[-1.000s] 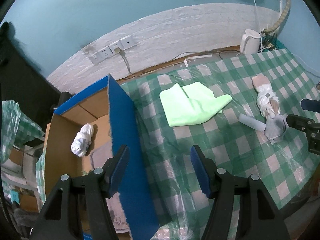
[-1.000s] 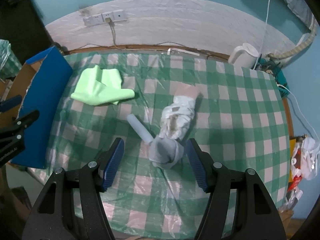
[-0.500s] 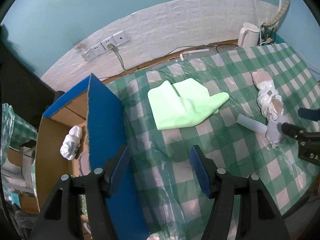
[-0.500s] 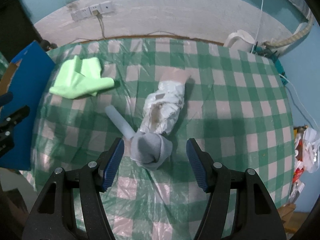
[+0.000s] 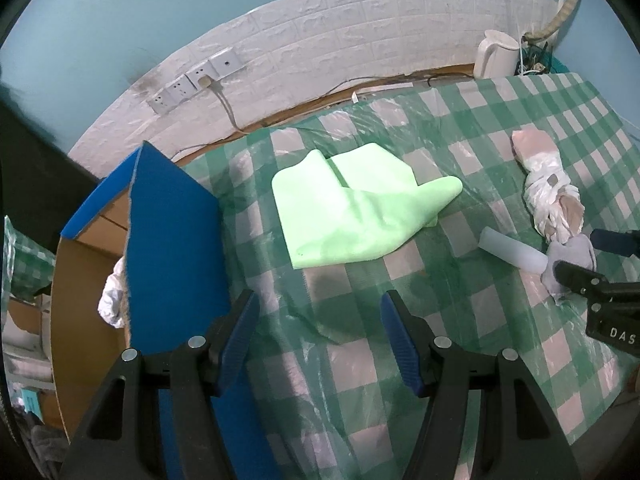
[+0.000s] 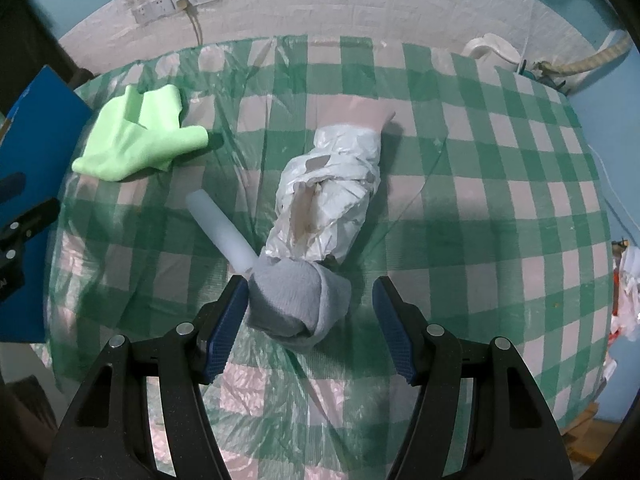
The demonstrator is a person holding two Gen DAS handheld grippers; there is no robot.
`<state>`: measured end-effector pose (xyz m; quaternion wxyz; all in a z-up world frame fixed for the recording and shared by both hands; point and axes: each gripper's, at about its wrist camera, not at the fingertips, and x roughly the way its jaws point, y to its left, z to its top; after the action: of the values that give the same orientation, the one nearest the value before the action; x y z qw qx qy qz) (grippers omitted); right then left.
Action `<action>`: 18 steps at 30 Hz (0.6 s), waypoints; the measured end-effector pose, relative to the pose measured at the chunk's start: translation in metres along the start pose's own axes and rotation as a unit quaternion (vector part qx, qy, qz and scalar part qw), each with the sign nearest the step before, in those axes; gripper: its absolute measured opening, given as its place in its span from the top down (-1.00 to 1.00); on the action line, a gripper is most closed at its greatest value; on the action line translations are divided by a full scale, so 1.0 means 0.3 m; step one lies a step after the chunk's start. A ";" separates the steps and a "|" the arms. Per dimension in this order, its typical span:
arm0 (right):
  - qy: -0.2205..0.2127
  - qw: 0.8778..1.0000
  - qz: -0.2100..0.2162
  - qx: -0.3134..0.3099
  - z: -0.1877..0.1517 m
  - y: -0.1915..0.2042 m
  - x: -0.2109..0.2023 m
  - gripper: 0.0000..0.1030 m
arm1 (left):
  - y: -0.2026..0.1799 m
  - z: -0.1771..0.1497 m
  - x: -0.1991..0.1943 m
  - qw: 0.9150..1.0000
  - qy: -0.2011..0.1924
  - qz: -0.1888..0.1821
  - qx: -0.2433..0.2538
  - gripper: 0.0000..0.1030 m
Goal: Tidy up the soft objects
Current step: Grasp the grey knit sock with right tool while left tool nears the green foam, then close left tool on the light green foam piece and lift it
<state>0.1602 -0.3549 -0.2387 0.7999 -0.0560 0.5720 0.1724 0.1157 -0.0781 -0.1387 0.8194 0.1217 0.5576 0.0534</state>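
Box wall (image 5: 172,240) half hides white bundle (image 5: 114,300).

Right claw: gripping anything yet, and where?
Nothing held. Right claw is open around the grey sock roll; one pad is near or touching it, the other clear. Left claw is empty.

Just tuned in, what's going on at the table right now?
A person is tidying soft items off a checked tablecloth with two handheld grippers. The right gripper straddles a rolled grey sock, jaws open and not yet pressing on both sides. The left gripper hangs open short of the green cloth. A white bundle already lies in the cardboard box.
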 end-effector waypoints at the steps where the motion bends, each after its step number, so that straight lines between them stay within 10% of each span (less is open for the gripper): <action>1: 0.003 1.000 0.001 0.000 0.000 0.000 0.009 -0.26 | -0.002 0.004 0.006 1.000 0.001 -0.001 0.000 -0.25; 7: 0.012 1.000 0.010 -0.004 0.011 -0.001 0.048 -0.26 | -0.004 0.028 0.045 1.000 0.007 -0.010 -0.006 -0.26; 12: 0.014 1.000 0.017 -0.019 0.023 0.004 0.044 0.38 | -0.015 0.060 0.084 1.000 0.011 -0.017 -0.009 -0.26; 18: -0.006 0.999 0.030 -0.012 0.040 -0.011 -0.018 0.41 | -0.046 0.101 0.118 0.999 0.012 -0.040 -0.006 -0.27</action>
<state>0.1705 -0.3556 -0.2300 0.7974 -0.0477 0.5662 0.2033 0.1565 -0.0877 -0.1637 0.8149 0.0934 0.5715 0.0256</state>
